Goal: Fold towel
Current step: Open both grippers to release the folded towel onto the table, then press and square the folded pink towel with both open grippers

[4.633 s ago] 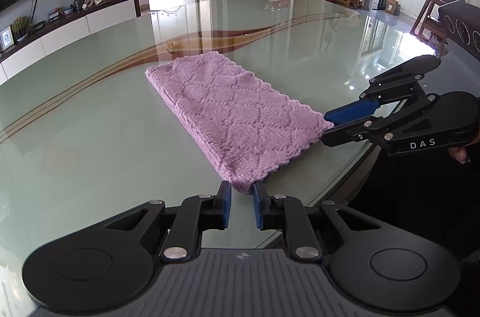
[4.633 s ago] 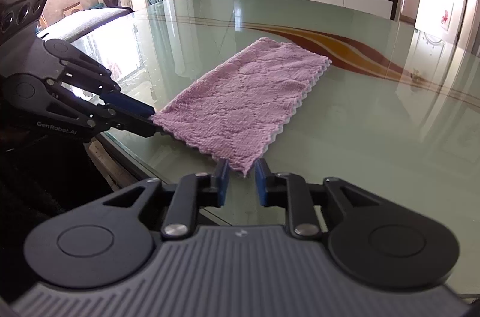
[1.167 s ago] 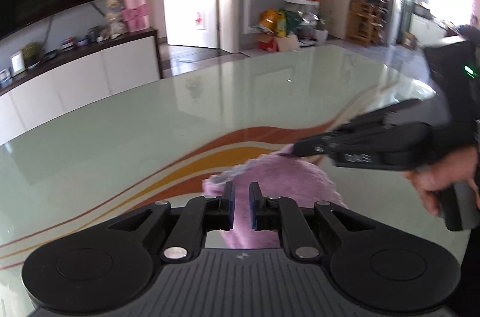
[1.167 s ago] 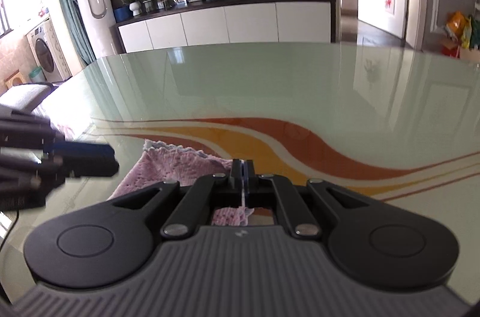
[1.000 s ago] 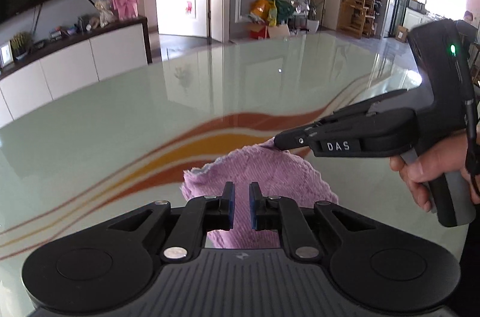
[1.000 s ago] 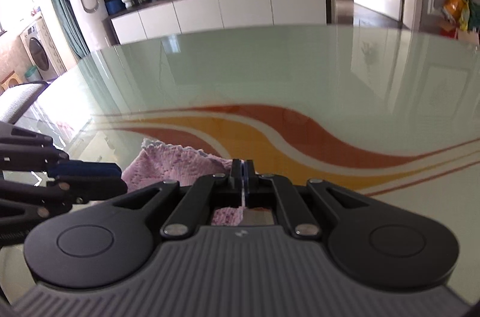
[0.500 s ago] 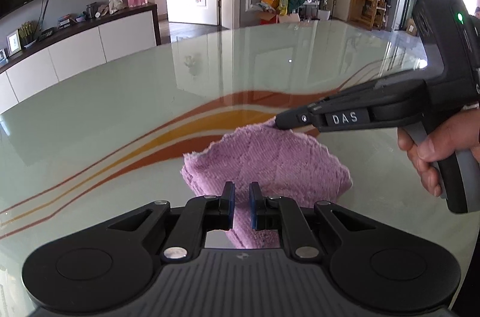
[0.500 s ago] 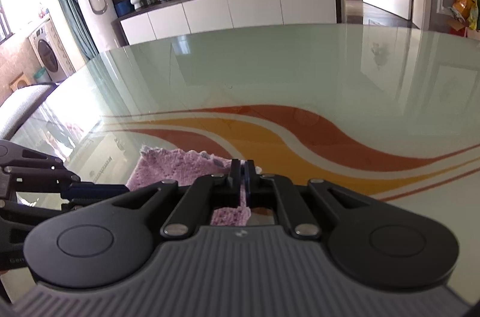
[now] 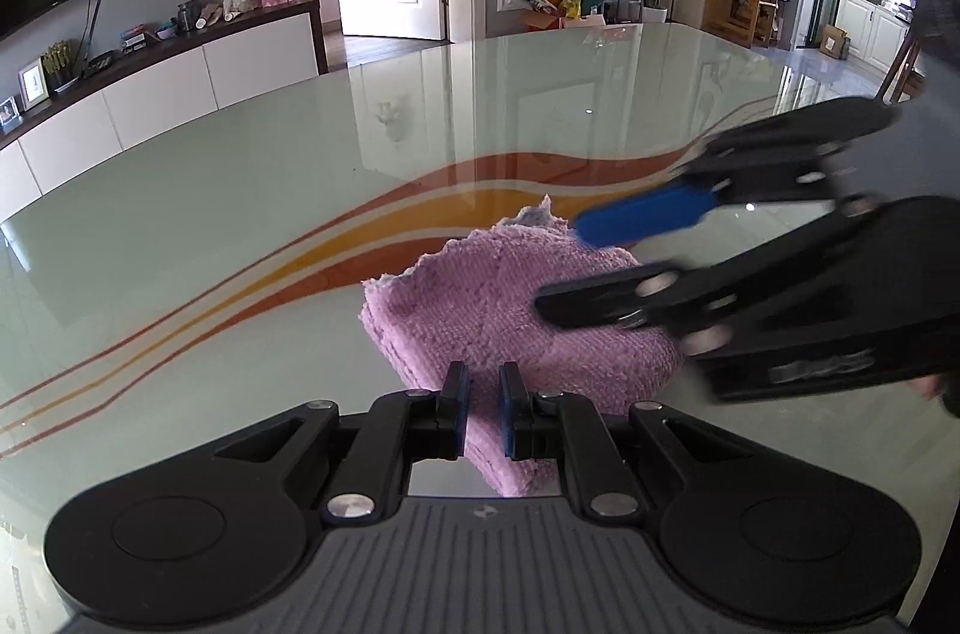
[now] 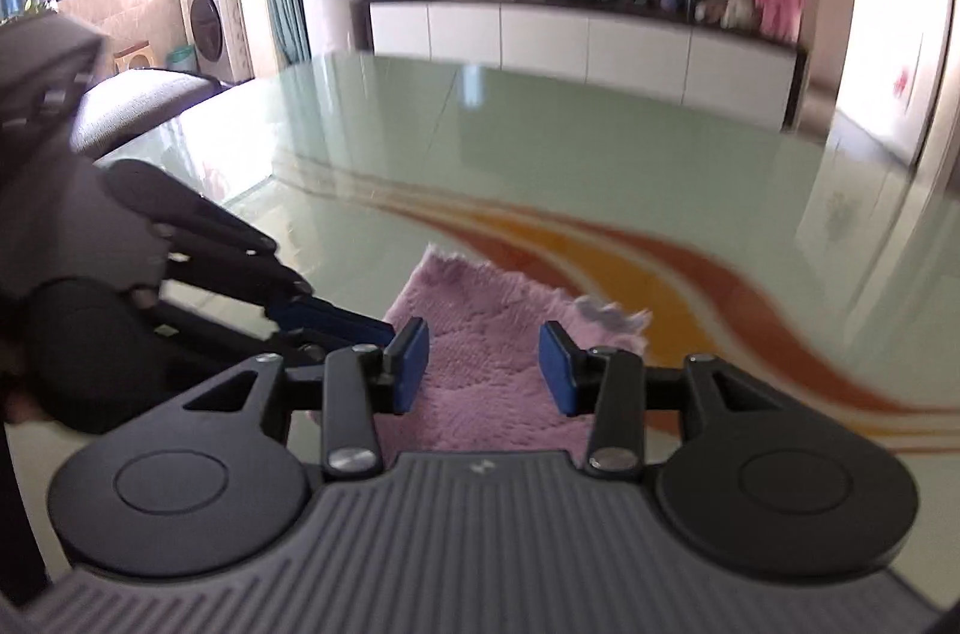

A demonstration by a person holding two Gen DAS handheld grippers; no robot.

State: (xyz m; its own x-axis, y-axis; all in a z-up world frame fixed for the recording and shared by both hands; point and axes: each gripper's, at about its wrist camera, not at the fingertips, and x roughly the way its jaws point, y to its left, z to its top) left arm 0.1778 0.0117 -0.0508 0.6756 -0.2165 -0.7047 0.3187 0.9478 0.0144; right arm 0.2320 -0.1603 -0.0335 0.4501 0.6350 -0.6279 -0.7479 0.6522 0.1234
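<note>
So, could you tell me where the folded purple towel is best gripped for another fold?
Probably the free scalloped edge at the far end of the towel, coming in low from beyond it. The layers end loose there, while the near end is a rounded fold; the right gripper already hangs open above.

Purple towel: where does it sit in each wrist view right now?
Left wrist: towel lower centre, folded, just beyond the left gripper.
Right wrist: towel lower centre, between the right gripper fingers.
Shared landmark: orange stripe on the table.
</note>
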